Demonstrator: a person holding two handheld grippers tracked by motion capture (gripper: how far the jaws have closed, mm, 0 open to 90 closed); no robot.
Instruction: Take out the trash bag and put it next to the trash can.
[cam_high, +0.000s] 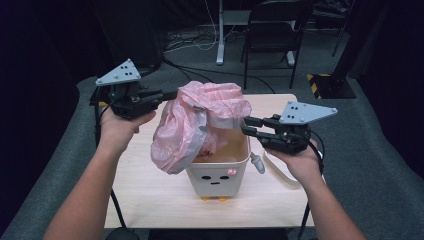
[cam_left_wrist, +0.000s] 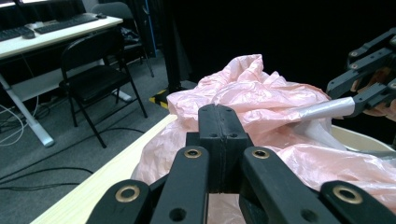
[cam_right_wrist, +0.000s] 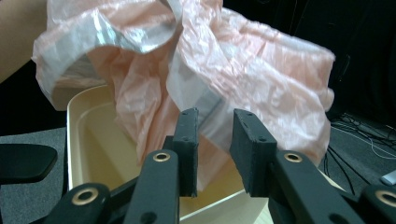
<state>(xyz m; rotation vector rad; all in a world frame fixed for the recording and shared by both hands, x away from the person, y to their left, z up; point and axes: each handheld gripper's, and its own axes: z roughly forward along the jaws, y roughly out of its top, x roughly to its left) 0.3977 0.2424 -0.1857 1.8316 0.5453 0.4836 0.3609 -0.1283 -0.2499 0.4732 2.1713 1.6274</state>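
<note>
A crumpled pink plastic bag (cam_high: 200, 120) with a grey band hangs half out of a cream bin (cam_high: 217, 175) that has a small face on its front. My left gripper (cam_high: 167, 95) is shut on the bag's upper left edge and holds it up above the bin; in the left gripper view its jaws (cam_left_wrist: 219, 123) are pressed together with the bag (cam_left_wrist: 261, 93) just beyond. My right gripper (cam_high: 248, 126) stands open at the bin's right rim. Its pads (cam_right_wrist: 254, 144) are apart, with bag film (cam_right_wrist: 252, 70) just past the gap and the bin's inside (cam_right_wrist: 98, 140) below.
The bin stands on a small light wooden table (cam_high: 150, 190). A white curved piece (cam_high: 280, 172) lies to the right of the bin, under my right hand. Behind the table are a black folding chair (cam_high: 272, 35), a desk leg (cam_high: 220, 35) and floor cables.
</note>
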